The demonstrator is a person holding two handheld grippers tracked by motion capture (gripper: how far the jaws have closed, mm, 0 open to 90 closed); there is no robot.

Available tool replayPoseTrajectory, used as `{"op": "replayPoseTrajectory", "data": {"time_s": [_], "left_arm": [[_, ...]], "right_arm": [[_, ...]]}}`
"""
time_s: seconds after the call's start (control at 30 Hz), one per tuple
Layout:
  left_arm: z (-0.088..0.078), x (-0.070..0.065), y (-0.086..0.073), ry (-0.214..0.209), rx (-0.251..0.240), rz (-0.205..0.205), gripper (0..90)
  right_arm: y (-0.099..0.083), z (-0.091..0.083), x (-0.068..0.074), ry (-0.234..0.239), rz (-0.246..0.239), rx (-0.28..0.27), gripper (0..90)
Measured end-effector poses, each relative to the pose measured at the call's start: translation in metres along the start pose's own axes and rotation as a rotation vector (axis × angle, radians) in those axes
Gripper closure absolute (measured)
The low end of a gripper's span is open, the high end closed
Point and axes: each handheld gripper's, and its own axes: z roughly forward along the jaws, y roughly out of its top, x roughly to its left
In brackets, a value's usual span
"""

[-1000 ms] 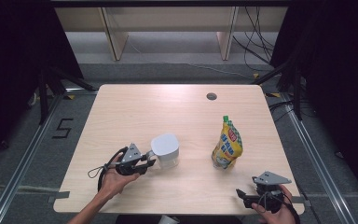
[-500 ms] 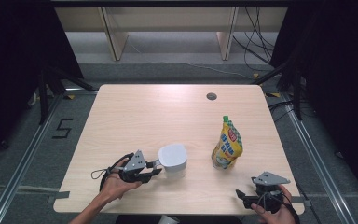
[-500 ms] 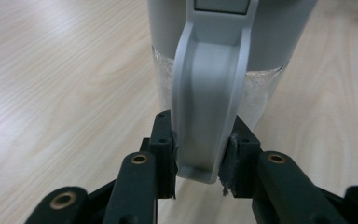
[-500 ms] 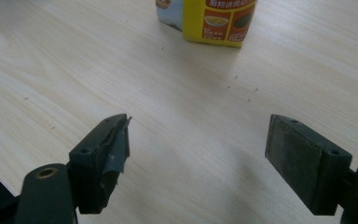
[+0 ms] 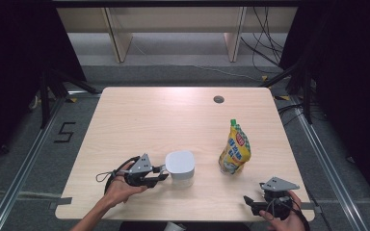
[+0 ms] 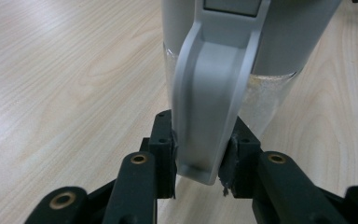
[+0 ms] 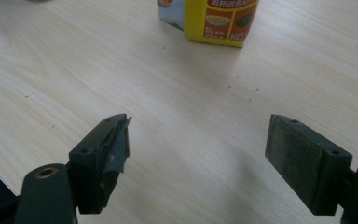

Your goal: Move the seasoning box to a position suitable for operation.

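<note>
A white-lidded jug [image 5: 180, 166] with a clear body stands on the wooden table [image 5: 149, 115] near the front. My left gripper [image 5: 163, 172] comes at it from the left. In the left gripper view the gripper [image 6: 198, 140] is shut on the jug's grey handle [image 6: 214, 93], one pad pressing on each side. My right gripper [image 5: 253, 202] rests at the table's front right corner. Its jaws [image 7: 198, 154] stand wide open with nothing between them. A yellow pouch [image 5: 234, 149] stands upright ahead of it, and its lower part [image 7: 214, 21] shows in the right gripper view.
A round cable hole [image 5: 218, 99] sits near the table's far edge. Dark frame rails and cables run along the floor on both sides. Wooden shelf legs stand beyond the table.
The jug and my left gripper have shifted a little to the right and toward the near edge. The right gripper has kept still.
</note>
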Motion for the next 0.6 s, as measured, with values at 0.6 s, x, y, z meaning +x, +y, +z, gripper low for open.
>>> {"op": "replayPoseTrajectory", "data": {"time_s": [0.6], "left_arm": [[-0.0043, -0.0021, 0.0069, 0.012, 0.011, -0.029, 34.6]], "right_arm": [[0.0021, 0.0014, -0.0009, 0.012, -0.011, -0.003, 23.4]]}}
